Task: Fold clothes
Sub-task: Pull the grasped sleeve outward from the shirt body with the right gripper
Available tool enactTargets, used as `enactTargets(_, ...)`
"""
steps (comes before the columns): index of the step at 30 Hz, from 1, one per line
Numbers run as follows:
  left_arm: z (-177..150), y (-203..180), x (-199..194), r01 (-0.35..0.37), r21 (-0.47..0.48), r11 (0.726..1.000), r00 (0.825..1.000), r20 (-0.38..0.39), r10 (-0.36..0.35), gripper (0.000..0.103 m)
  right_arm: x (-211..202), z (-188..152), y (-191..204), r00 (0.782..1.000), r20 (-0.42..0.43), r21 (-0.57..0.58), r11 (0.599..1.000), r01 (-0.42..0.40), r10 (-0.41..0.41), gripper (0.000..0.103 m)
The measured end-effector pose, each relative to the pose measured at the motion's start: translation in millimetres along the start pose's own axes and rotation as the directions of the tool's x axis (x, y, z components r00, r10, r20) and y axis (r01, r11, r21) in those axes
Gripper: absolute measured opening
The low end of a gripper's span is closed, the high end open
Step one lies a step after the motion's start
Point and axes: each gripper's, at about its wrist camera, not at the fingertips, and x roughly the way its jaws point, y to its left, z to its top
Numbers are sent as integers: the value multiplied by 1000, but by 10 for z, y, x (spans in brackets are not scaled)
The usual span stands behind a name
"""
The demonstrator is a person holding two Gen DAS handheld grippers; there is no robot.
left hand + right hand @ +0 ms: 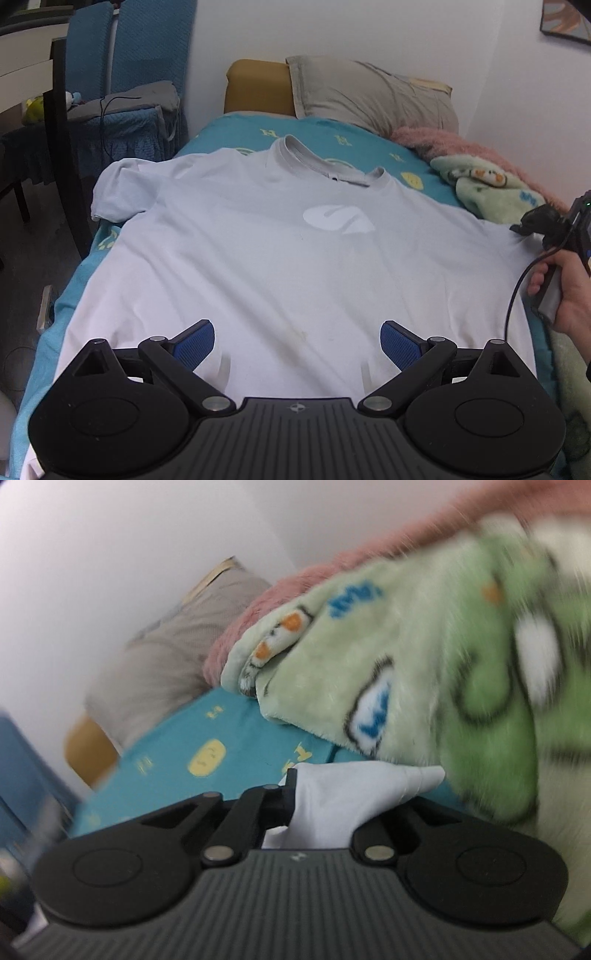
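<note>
The white T-shirt (280, 254) lies spread flat on the bed (236, 129), its right sleeve pinched in the right gripper (295, 797) while the left gripper (297, 343) hovers fingers spread over the hem; light, limp cloth, best gripped at edges.

- Soft, even indoor light; the white T-shirt (280, 266) looks slightly washed out.
- The right wrist view is motion-blurred, mostly on the green blanket (480, 672).
- Fisheye bends the edges, with dark corners.
</note>
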Motion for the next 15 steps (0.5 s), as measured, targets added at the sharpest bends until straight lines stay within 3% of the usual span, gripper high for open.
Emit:
enactTargets(4,121,153,-138,11,-49,999,999,32,-9,98,-282,80,310,996,58,-130,988,78,-71,6)
enactTargets(7,197,274,-146,50,-35,998,999,15,-50,98,-556,118,787,980,170,-295,943,154,-106,6)
enactTargets(11,267,510,-204,15,-63,998,1000,16,-14,98,-871,-57,1573,954,293,-513,830,218,-70,6)
enactTargets(15,379,733,-283,8,-109,994,999,38,-4,99,-921,-600,2355,950,309,-704,682,198,43,6)
